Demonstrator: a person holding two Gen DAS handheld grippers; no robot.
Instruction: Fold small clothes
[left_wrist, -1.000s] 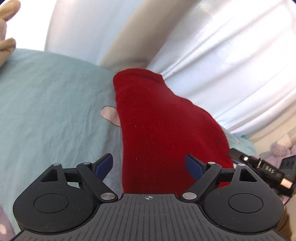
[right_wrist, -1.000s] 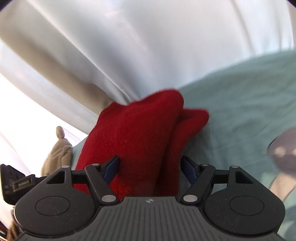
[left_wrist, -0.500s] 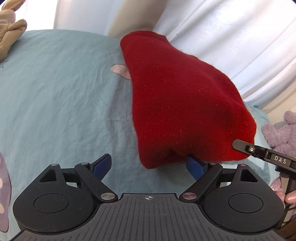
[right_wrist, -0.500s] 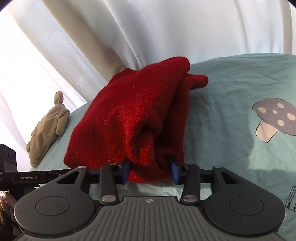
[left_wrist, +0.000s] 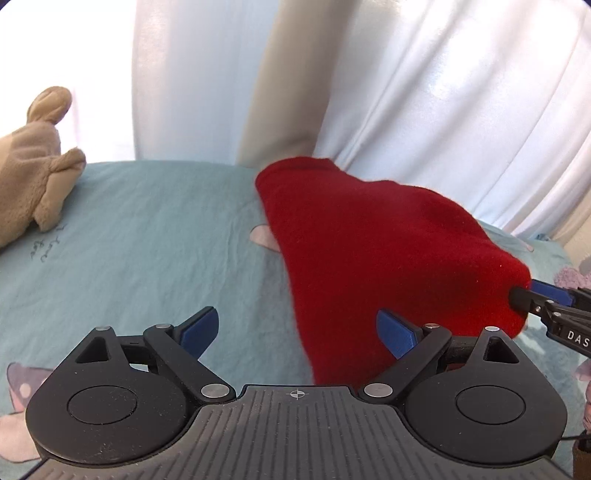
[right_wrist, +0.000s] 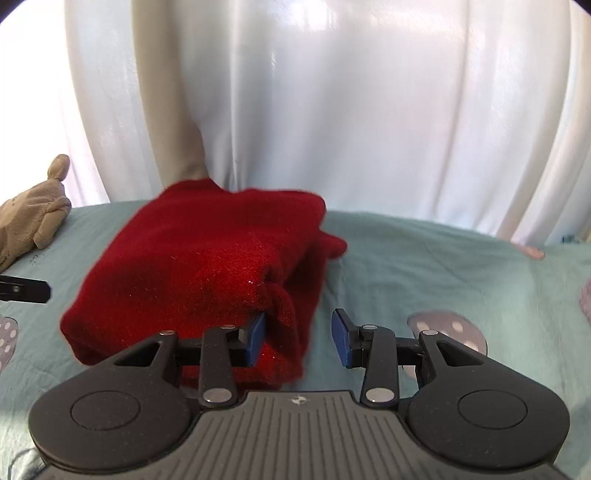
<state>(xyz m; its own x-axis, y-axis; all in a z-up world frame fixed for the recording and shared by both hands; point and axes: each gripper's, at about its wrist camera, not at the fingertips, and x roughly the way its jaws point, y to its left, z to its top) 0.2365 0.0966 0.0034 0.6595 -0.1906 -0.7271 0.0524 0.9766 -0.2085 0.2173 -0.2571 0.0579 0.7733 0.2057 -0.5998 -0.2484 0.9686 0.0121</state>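
Observation:
A folded red fleece garment (left_wrist: 376, 258) lies on the light teal bedsheet (left_wrist: 147, 240). It also shows in the right wrist view (right_wrist: 207, 269). My left gripper (left_wrist: 297, 332) is open, its right finger against the garment's near edge, nothing held. My right gripper (right_wrist: 298, 339) is open, its jaws apart around the garment's near right corner, the left pad (right_wrist: 255, 338) touching the cloth. In the left wrist view my right gripper's fingertips (left_wrist: 546, 295) sit at the garment's right end.
A beige plush toy (left_wrist: 33, 158) lies at the far left of the bed; it also shows in the right wrist view (right_wrist: 33, 218). White curtains (right_wrist: 332, 110) hang behind the bed. Mushroom prints (right_wrist: 447, 332) mark the sheet. A purple plush (left_wrist: 576, 273) sits at the right edge.
My right gripper was shut on the garment's corner half a second ago and has opened. The garment has come down onto the sheet. My left gripper has stayed open and drawn back slightly.

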